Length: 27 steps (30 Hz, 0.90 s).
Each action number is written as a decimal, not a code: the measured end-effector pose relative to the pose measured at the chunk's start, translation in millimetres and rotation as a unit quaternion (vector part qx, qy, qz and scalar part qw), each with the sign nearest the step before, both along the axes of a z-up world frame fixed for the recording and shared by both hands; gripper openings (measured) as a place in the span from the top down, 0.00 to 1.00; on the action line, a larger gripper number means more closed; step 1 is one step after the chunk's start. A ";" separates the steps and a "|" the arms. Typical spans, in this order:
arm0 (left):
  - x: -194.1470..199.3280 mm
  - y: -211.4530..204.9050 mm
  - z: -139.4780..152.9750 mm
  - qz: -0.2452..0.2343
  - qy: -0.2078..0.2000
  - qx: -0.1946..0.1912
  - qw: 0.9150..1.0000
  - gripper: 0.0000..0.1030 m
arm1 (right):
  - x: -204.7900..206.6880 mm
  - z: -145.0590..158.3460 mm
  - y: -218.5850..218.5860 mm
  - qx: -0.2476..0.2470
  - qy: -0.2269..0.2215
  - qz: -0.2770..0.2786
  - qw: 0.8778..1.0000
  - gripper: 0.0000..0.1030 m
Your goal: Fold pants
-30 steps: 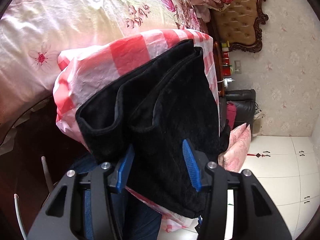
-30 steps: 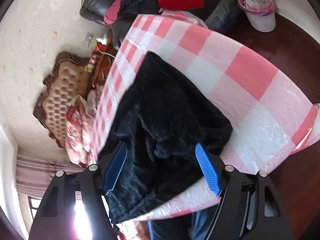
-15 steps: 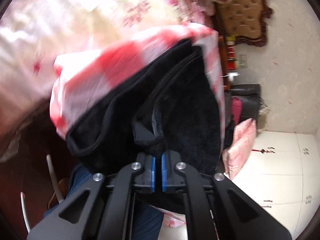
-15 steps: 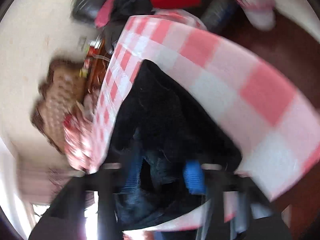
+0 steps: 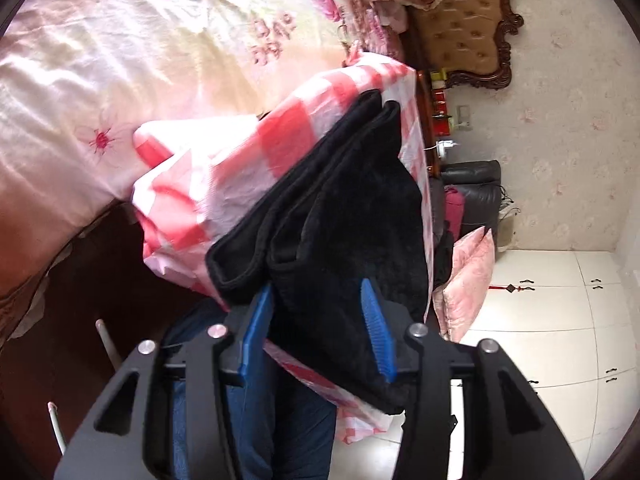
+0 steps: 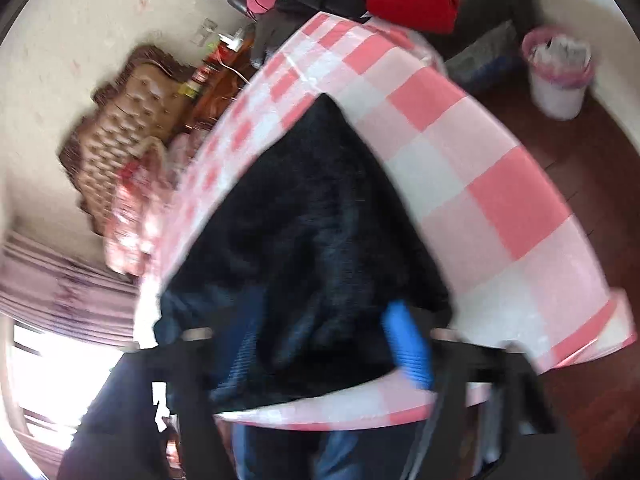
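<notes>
Left wrist view: your left gripper (image 5: 318, 330) is opening, its pads straddling the near hem of the black pants (image 5: 344, 216) folded on the checked tablecloth (image 5: 240, 168) – bed beyond. Right wrist view, blurred: your right gripper (image 6: 320, 344) is opening over the pants' other end – bare cloth to the right

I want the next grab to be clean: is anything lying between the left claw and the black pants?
Nothing visible does. The left claw is opening with the near end of the black pants already between its blue pads, on the checkered cloth.
</notes>
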<state>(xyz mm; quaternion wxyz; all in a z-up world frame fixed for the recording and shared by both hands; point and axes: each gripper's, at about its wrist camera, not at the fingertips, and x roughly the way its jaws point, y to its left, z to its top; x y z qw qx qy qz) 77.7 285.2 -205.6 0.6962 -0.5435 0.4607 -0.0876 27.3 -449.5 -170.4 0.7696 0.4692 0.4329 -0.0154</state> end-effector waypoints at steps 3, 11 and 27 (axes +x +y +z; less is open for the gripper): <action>2.7 0.5 2.3 0.007 0.005 -0.003 1.000 0.57 | 8.6 0.7 -1.0 0.006 0.015 -0.015 1.000 0.28; 46.6 4.3 47.6 -0.038 -0.002 0.064 0.997 0.96 | 39.6 36.9 9.0 -0.059 0.007 0.015 0.998 0.87; -4.7 10.1 11.1 -0.040 -0.012 0.125 0.991 0.79 | -7.4 -3.4 21.6 -0.112 0.046 0.019 0.992 0.88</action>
